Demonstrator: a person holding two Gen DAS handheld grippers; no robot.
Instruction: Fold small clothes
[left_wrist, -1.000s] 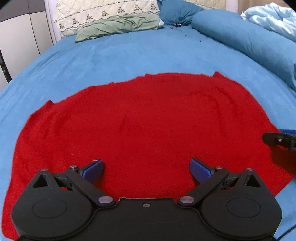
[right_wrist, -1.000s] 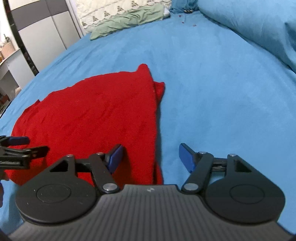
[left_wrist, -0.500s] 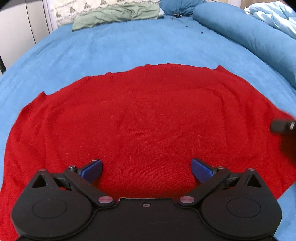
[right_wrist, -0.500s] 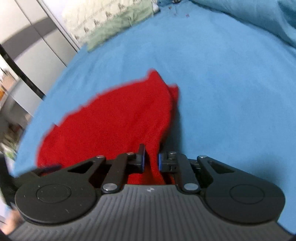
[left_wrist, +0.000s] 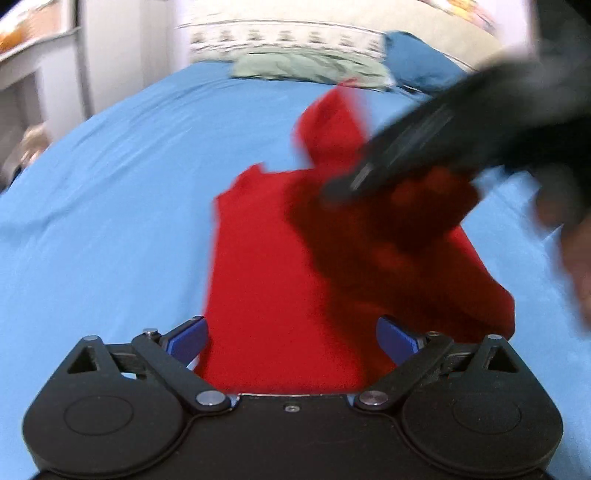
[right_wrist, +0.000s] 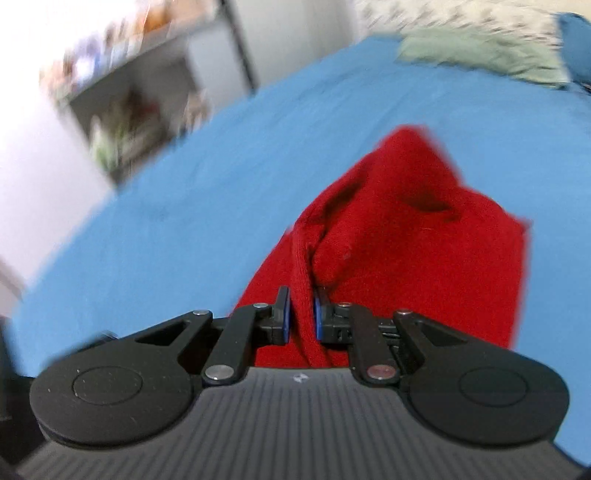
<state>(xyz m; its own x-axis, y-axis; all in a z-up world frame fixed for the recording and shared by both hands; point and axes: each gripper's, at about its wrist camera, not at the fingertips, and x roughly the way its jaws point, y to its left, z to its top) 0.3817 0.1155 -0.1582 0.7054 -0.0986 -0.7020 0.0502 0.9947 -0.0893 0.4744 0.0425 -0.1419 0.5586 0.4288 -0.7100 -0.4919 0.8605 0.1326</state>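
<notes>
A red knit garment (left_wrist: 273, 266) lies on the blue bed (left_wrist: 110, 192), partly folded over itself. My left gripper (left_wrist: 291, 338) is open, its blue fingertips either side of the garment's near edge, holding nothing. My right gripper (right_wrist: 301, 314) is shut on a fold of the red garment (right_wrist: 406, 236) and lifts it off the bed. In the left wrist view the right gripper (left_wrist: 436, 133) shows blurred, carrying the lifted cloth over the rest of the garment.
Pale green cloth (left_wrist: 306, 68) and a patterned white pillow (left_wrist: 280, 37) lie at the head of the bed. A blue pillow (left_wrist: 413, 55) lies beside them. Shelving (right_wrist: 122, 88) and white furniture (left_wrist: 33, 74) stand past the bed's left side.
My right gripper closed on the garment's right edge and has lifted and carried it leftward over the garment. The left gripper stayed open and its view swung. Both views are motion-blurred.
</notes>
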